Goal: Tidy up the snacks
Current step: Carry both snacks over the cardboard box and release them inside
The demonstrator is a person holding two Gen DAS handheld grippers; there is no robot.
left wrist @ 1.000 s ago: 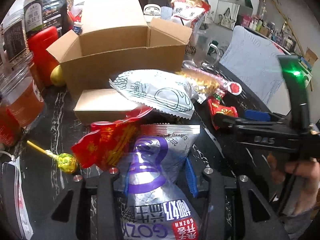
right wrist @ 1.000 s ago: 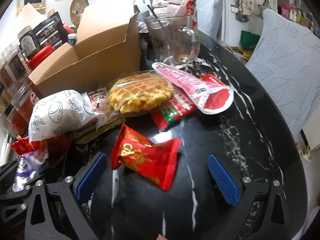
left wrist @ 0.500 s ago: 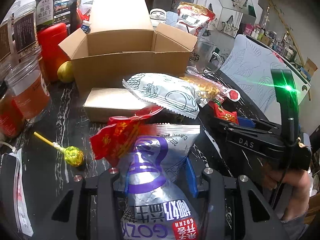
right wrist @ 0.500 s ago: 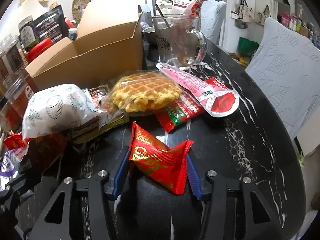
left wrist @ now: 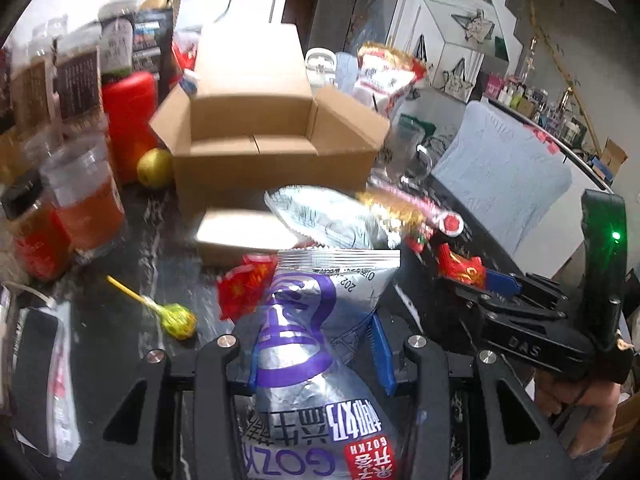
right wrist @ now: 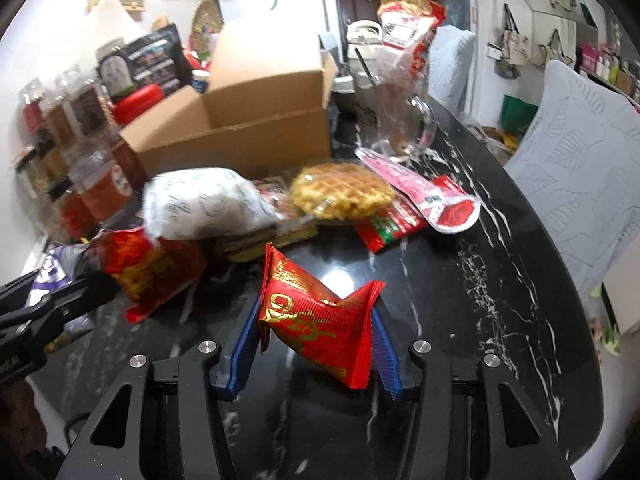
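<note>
Left view: my left gripper (left wrist: 316, 356) pinches the silver-purple packet (left wrist: 312, 344) with its fingers, lifted toward the open cardboard box (left wrist: 256, 148). Right view: my right gripper (right wrist: 316, 344), whose fingers have just been closing, clamps the red packet (right wrist: 320, 320) above the counter (right wrist: 500, 280) for boxing.

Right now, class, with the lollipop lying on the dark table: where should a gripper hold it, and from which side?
Grip the lollipop by its wrapped yellow-green head, coming from above. The thin yellow stick lies flat on the table, leaving little to pinch, while the bulging head stands proud with bare tabletop around it.
</note>
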